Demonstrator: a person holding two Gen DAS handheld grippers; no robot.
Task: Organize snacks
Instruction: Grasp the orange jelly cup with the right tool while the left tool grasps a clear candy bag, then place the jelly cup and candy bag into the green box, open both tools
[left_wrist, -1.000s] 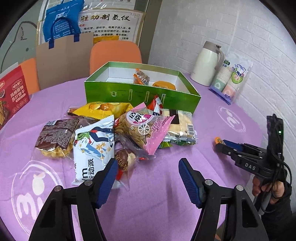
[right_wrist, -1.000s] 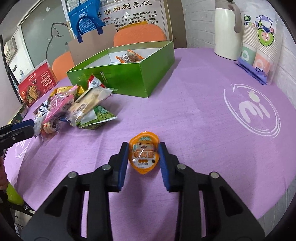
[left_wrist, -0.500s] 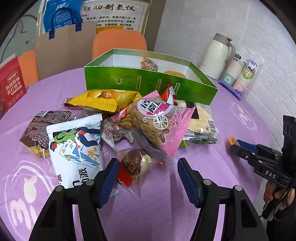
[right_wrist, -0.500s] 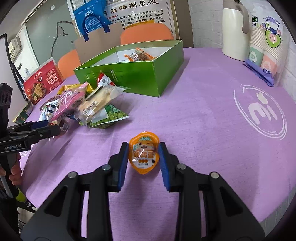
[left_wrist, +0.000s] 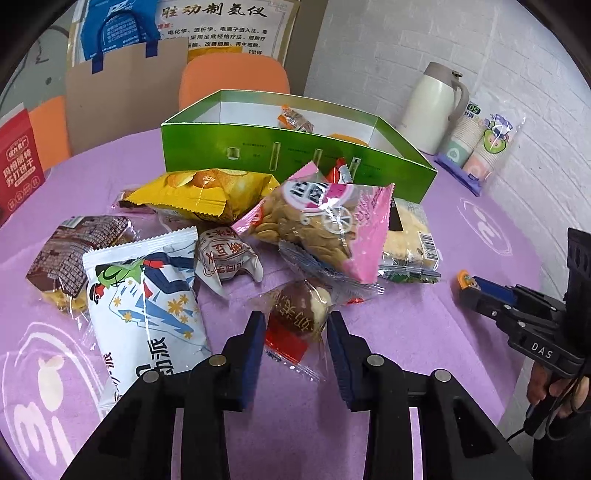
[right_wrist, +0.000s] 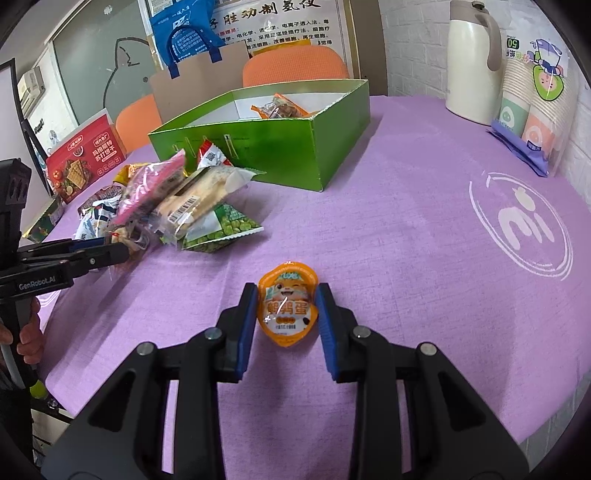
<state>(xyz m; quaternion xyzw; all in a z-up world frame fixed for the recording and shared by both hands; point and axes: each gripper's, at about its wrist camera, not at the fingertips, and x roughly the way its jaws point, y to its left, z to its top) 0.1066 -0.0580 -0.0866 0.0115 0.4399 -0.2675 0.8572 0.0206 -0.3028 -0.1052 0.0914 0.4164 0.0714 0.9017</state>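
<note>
With the green box (left_wrist: 295, 155) at twelve o'clock, the left gripper (left_wrist: 295, 332) straddles a clear-wrapped brown candy (left_wrist: 299, 310), jaws apparently touching but not squeezing it, while the right gripper (right_wrist: 286, 306) clamps the orange egg pack (right_wrist: 288, 302), ready for boxing.

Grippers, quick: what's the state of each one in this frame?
Left gripper: jaws either side of the clear-wrapped brown snack; whether they grip it cannot be told.
Right gripper: shut on the orange egg pack.
</note>
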